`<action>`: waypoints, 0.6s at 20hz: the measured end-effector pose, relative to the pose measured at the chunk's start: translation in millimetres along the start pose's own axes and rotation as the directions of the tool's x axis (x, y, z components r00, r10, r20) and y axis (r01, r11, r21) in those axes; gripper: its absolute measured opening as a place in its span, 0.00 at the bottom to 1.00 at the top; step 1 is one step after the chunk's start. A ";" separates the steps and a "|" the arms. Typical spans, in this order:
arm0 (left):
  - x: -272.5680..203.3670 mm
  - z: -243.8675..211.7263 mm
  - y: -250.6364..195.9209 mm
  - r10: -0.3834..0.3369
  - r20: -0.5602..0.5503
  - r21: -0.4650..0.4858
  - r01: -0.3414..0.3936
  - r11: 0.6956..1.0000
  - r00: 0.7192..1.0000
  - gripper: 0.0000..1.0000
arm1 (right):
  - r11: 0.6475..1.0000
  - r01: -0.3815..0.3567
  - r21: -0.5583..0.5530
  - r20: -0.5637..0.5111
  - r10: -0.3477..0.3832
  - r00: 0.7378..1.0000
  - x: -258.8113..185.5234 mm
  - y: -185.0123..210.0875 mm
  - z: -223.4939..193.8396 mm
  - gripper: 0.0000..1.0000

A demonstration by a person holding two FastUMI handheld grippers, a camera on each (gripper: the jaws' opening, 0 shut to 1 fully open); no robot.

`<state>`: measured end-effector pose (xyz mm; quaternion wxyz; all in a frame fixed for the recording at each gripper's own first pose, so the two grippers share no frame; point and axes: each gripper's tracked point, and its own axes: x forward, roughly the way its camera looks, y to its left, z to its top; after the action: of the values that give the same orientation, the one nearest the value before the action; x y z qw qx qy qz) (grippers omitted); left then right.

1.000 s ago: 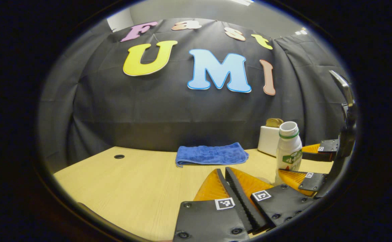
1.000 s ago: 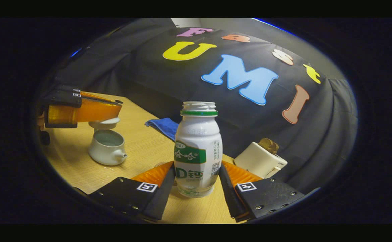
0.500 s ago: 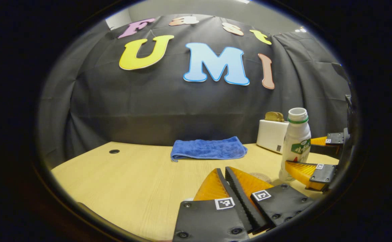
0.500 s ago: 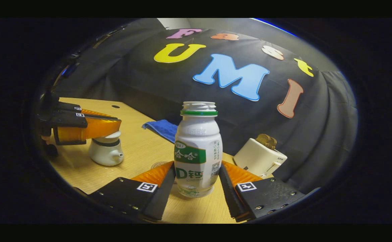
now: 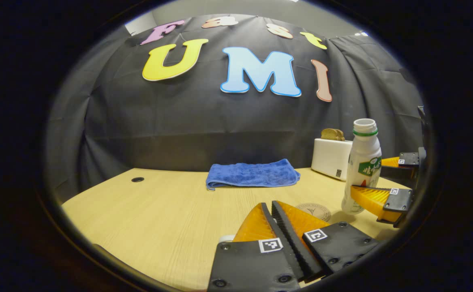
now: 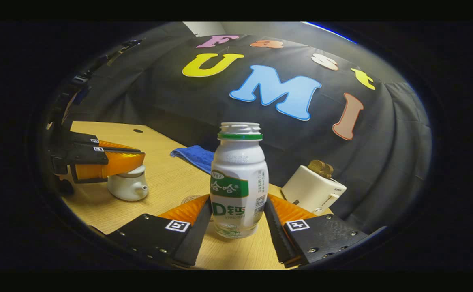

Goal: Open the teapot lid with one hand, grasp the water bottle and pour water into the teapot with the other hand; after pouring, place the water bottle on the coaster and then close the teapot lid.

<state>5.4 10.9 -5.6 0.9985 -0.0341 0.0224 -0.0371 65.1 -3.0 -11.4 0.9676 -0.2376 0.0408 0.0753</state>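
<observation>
The right gripper (image 6: pixel 236 221) clamps the uncapped water bottle (image 6: pixel 239 182) upright near the table (image 5: pixel 159 211), beside the coaster (image 5: pixel 313 211) rather than over it; releasing here would likely leave the bottle off its mark, and any tilt could spill. To its left, the left gripper (image 6: pixel 133 158), jaws narrowed on the lid (image 6: pixel 130 173), sits atop the teapot (image 6: pixel 127 187); letting go before the lid seats squarely could leave it crooked.

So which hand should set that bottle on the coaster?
Right. The right gripper has its jaws pressed on the water bottle, with the coaster just beside it. The left gripper is occupied at the teapot.
</observation>
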 end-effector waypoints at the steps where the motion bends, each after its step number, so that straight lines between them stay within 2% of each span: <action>1: 2.0 -1.7 0.2 0.002 -0.001 0.003 -0.002 1.000 1.000 0.07 | 1.000 0.001 0.001 -0.001 -0.001 1.000 0.3 -0.3 -0.4 0.71; 9: 1.4 -2.0 -2.7 0.012 0.008 0.041 -0.012 0.999 1.000 0.08 | 1.000 -0.006 0.016 -0.006 0.006 1.000 -0.4 1.4 -1.9 0.71; 12: 0.4 -2.6 -3.9 0.009 0.010 0.041 -0.010 0.999 1.000 0.12 | 1.000 -0.009 0.019 -0.009 0.009 1.000 0.7 3.6 -1.0 0.71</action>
<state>5.3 6.8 -8.0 0.9992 -0.0137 0.0167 -0.0327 65.2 -0.2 -14.0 0.9693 -0.2286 0.0469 0.0780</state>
